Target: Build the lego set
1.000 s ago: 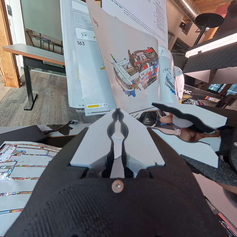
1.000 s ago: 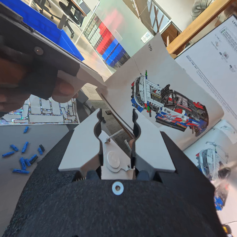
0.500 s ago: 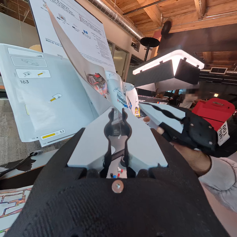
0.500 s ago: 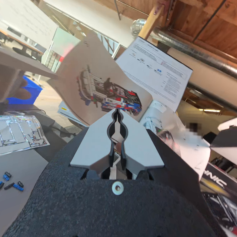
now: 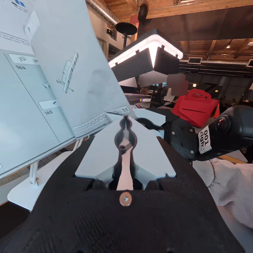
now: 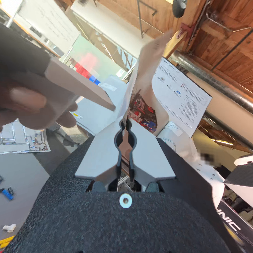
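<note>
The instruction booklet (image 5: 34,109) stands open on a white stand (image 5: 23,191). My right gripper (image 6: 125,121) is shut on the lower edge of one page (image 6: 143,75), which stands on edge, mid-turn. That page also shows in the left wrist view (image 5: 82,82), its corner by my left gripper (image 5: 126,117), which is shut and looks empty. The left gripper also shows in the right wrist view (image 6: 111,106), just left of the page and apart from it. The right gripper also shows in the left wrist view (image 5: 142,120).
A sticker sheet (image 6: 20,139) lies on the grey table (image 6: 20,171), with blue pins (image 6: 6,193), a white piece (image 6: 9,228) and yellow pieces (image 6: 5,243). The set's black box (image 6: 230,225) lies to the right. A red bag (image 5: 194,108) and a lit lamp (image 5: 143,54) are behind. Both grippers' tips are close together, under 4 cm apart.
The right gripper has shut on the page with the car picture and swung it up and over toward the left. The left gripper's fingers, slightly apart half a second ago, are shut again.
</note>
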The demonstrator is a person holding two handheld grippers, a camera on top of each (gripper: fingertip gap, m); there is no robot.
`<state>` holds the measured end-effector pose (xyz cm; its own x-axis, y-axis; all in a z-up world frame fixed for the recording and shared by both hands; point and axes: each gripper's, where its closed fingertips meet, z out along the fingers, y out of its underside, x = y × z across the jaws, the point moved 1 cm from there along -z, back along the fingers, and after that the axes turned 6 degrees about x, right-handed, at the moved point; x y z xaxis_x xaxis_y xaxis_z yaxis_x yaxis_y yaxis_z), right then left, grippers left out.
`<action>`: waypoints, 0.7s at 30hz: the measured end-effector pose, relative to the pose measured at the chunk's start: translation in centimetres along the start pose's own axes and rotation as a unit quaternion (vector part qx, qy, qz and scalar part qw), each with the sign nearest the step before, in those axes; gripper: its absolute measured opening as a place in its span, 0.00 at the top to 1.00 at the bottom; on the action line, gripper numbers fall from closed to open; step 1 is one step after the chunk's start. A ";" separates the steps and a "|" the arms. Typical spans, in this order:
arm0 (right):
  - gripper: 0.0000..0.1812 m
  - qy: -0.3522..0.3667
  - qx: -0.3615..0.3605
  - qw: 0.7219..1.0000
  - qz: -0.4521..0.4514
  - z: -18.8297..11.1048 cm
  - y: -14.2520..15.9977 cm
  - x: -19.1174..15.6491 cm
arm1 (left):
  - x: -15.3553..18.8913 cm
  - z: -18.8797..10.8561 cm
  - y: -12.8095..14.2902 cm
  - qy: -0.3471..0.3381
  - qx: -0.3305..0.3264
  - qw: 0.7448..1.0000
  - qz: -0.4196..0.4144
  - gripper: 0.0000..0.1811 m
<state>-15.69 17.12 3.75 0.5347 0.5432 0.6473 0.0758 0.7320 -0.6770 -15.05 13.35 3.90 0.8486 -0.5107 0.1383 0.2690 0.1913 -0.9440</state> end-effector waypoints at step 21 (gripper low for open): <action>0.76 0.266 -0.161 0.912 0.268 -11.8 17.2 15.3 | -18.0 -4.5 5.9 -0.281 -0.128 0.950 0.052 0.89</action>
<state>3.70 33.17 -2.14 0.8933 0.4494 -0.0105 -0.1192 0.2143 -0.9695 -30.80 19.88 -5.50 0.9930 0.0422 0.1104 0.1117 -0.0315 -0.9932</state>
